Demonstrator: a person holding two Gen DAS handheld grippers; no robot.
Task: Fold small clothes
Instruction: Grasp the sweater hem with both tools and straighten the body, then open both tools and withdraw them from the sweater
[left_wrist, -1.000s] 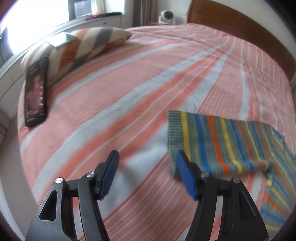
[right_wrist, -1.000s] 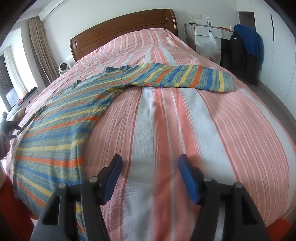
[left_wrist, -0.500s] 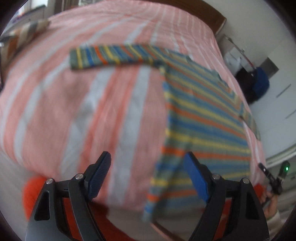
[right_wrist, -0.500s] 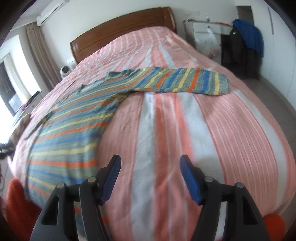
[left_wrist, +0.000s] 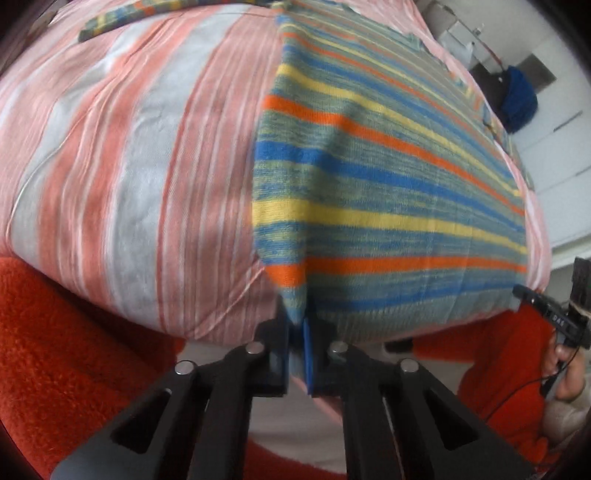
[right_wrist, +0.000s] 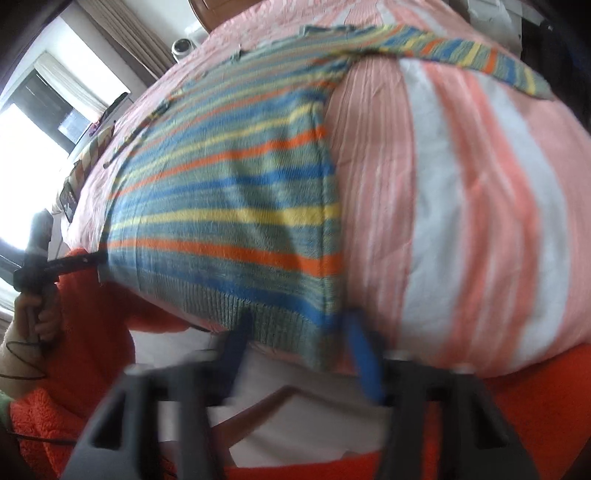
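sweater: striped knit sweater lying flat on the pink-and-white bedspread, hem hanging over the near edge of the bed, right at both sets of jaws
left gripper: jaws pressed together, pinching the hem corner
right gripper: pretty blurry, blue pads look spread either side of the other hem corner, closing in on it
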